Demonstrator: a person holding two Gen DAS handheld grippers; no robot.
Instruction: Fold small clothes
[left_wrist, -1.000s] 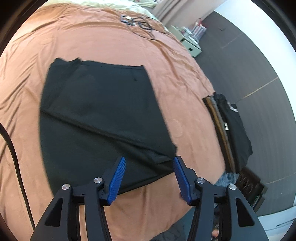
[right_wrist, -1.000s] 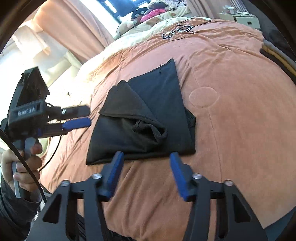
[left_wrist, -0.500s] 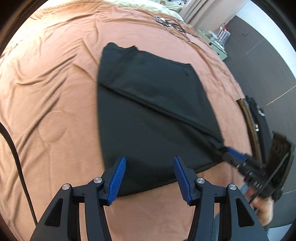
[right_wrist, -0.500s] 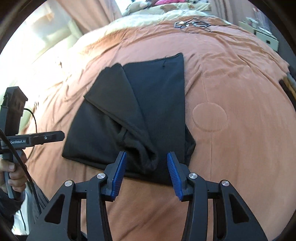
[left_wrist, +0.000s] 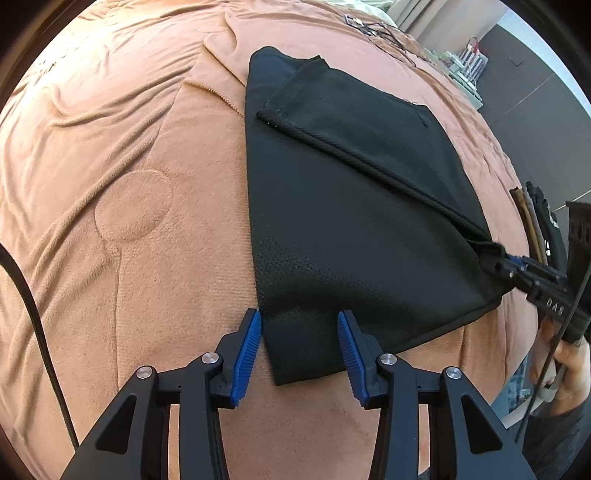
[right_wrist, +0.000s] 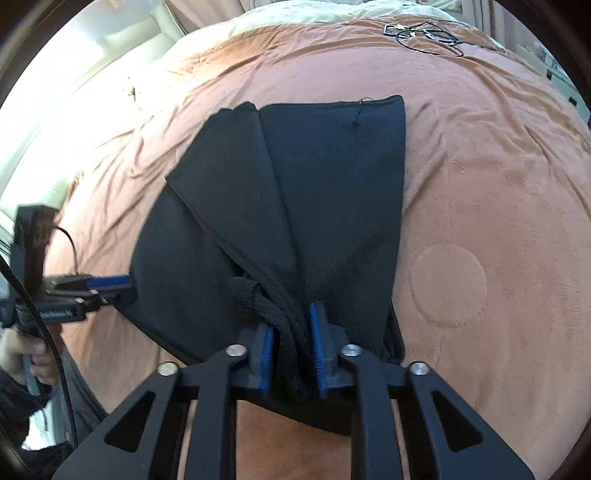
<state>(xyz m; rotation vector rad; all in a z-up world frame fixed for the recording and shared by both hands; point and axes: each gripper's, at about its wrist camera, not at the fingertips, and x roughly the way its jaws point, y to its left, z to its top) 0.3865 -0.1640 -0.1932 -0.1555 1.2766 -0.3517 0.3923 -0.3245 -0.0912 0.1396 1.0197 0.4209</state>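
A black garment (left_wrist: 351, 206) lies partly folded on the orange-brown bedspread (left_wrist: 110, 221); it also shows in the right wrist view (right_wrist: 295, 206). My left gripper (left_wrist: 299, 332) is open, its blue pads on either side of the garment's near corner. My right gripper (right_wrist: 291, 336) is shut on a bunched corner of the garment, with a thick seam between its pads. In the left wrist view the right gripper (left_wrist: 517, 266) grips the garment's right corner. In the right wrist view the left gripper (right_wrist: 110, 288) sits at the garment's left edge.
A tangle of dark cables (right_wrist: 424, 33) lies at the far end of the bed. Folded clothes (left_wrist: 535, 221) are stacked off the bed's right side. A black cord (left_wrist: 33, 314) trails along the left. Curtains and pale bedding (right_wrist: 110, 55) lie beyond the bedspread.
My right gripper closed on the garment's bunched corner. My left gripper moved in to the garment's near corner and stayed open.
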